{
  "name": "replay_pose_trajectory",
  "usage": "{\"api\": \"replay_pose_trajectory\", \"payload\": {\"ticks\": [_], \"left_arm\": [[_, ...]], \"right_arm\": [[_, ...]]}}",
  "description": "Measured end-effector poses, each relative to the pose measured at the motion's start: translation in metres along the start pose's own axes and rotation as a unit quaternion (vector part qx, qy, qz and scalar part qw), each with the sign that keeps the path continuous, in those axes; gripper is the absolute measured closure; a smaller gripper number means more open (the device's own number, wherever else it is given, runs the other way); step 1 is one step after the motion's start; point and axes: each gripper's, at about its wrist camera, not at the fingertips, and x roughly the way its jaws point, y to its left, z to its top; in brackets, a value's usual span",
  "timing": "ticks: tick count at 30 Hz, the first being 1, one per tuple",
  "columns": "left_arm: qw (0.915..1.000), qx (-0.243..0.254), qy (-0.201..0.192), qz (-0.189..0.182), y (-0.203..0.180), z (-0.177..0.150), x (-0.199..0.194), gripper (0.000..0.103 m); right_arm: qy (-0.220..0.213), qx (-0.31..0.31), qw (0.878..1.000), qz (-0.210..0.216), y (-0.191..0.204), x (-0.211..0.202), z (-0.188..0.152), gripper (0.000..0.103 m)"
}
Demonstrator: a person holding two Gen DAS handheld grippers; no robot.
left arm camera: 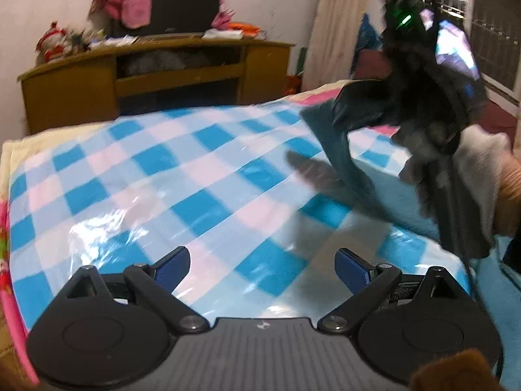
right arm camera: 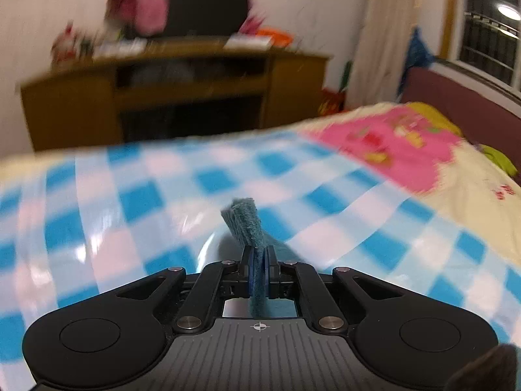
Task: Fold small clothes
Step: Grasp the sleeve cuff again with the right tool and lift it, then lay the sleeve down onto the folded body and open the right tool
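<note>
A teal cloth [right arm camera: 245, 224] is pinched between the jaws of my right gripper [right arm camera: 259, 260], its edge sticking out ahead of the pads. In the left wrist view the same teal cloth [left arm camera: 342, 156] hangs from the right gripper [left arm camera: 338, 110], lifted at one end above the blue, white and pink checkered sheet [left arm camera: 182, 176]; the rest trails down to the right. My left gripper [left arm camera: 262, 265] is open and empty, low over the checkered sheet, to the left of the cloth.
The checkered plastic sheet covers a bed [right arm camera: 472, 202] with a cream and pink quilt. A wooden cabinet [left arm camera: 130, 75] with a television and pink clothes stands beyond the bed. A window [right arm camera: 488, 42] and curtain are at the right.
</note>
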Motion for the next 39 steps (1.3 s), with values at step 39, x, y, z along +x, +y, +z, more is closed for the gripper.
{"api": "replay_pose_trajectory", "payload": {"ticks": [39], "left_arm": [[0.9523, 0.270, 0.033, -0.138, -0.227, -0.081, -0.051, 0.004]], "right_arm": [[-0.070, 0.456, 0.863, -0.207, -0.353, -0.297, -0.277, 0.089]]}}
